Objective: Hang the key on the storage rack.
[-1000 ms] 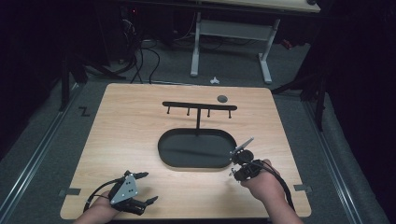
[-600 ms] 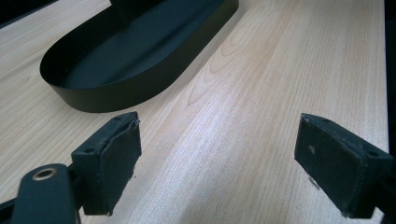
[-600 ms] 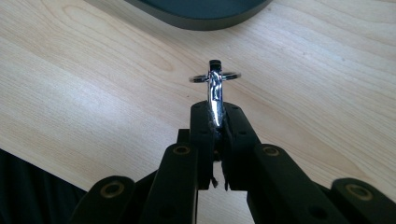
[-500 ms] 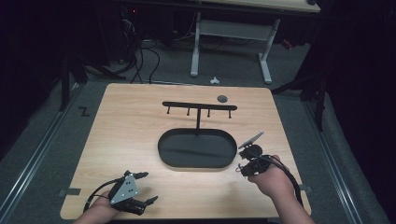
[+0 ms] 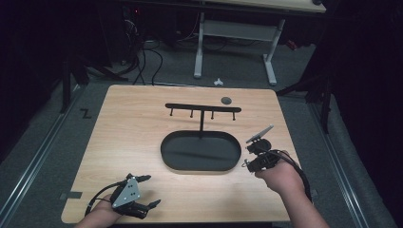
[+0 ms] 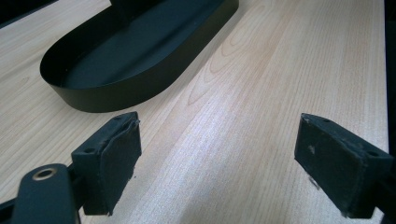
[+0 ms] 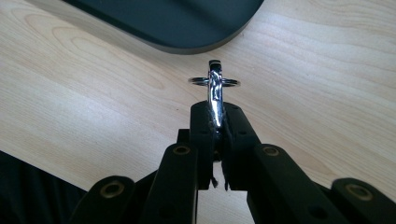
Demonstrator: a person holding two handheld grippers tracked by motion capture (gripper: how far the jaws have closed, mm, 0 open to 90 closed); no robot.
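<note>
My right gripper (image 7: pixel 215 116) is shut on a small shiny metal clasp (image 7: pixel 215 88) with a thin ring through it, held above the wood just off the rim of the black oval tray (image 7: pixel 187 32). From above, the right gripper (image 5: pixel 250 156) hovers by the right end of that tray (image 5: pixel 166 152). A black T-shaped rack (image 5: pixel 203 108) with several hooks rises from the tray's far side. At the table's near left edge, my left gripper (image 5: pixel 145 192) stands open. Its pads (image 6: pixel 116 154) are wide apart with bare wood between them, and the tray (image 6: pixel 116 93) lies ahead.
A small grey disc (image 5: pixel 226 100) lies on the wooden table (image 5: pixel 123 123) beyond the rack. A white table frame (image 5: pixel 233 33) and cables stand on the floor behind. Dark floor surrounds the table on all sides.
The right hand has lifted and drifted slightly right with the clasp still in its jaws. The left gripper has stayed where it was.
</note>
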